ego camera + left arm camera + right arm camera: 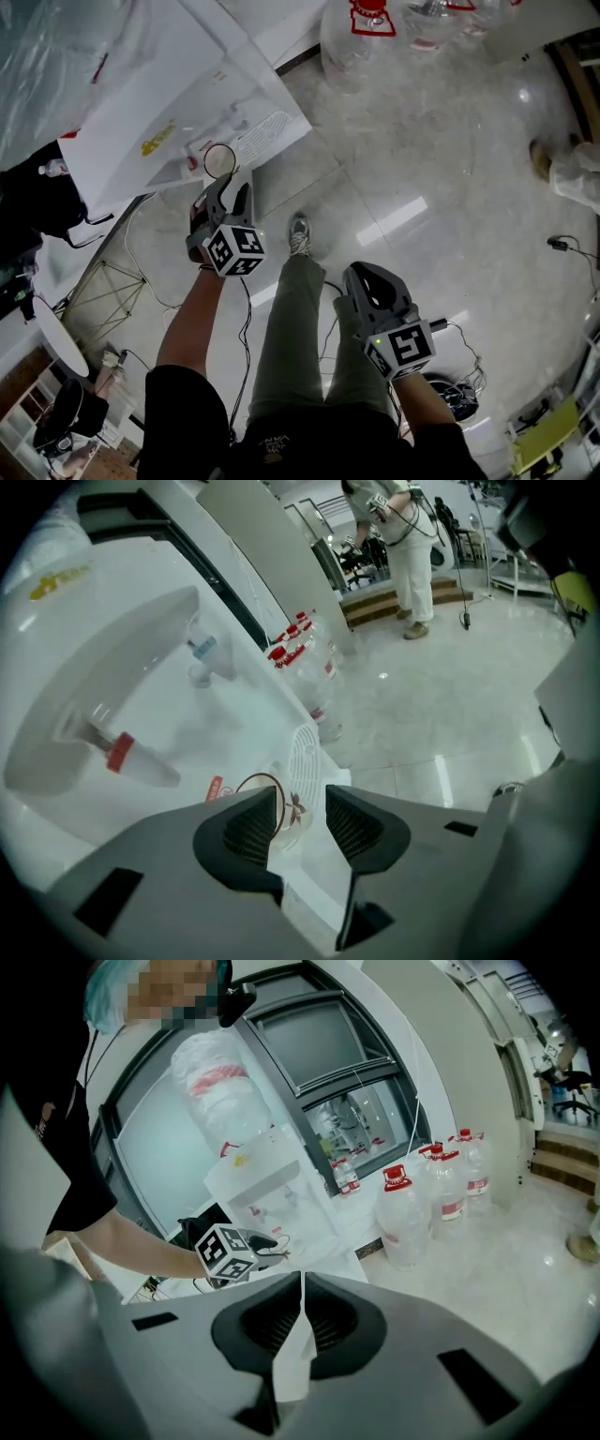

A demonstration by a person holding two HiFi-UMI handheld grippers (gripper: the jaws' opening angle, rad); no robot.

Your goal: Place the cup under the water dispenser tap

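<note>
A small paper cup (221, 161) with a brown rim stands on the white water dispenser's (169, 122) drip tray. In the left gripper view the cup (287, 810) shows in the gap between the jaws, below a red tap (120, 752) and a blue tap (202, 649). My left gripper (228, 190) is open just behind the cup, and its pads (246, 829) do not press on it. Lower down, away from the dispenser, my right gripper (371, 279) hangs over the floor. Its jaws are shut with nothing between them (302, 1283).
Several large water bottles with red caps (370, 28) stand on the glossy floor right of the dispenser. The person's leg and shoe (298, 234) are below the left gripper. Cables (141, 272) trail on the floor. Another person in white (408, 546) stands far off.
</note>
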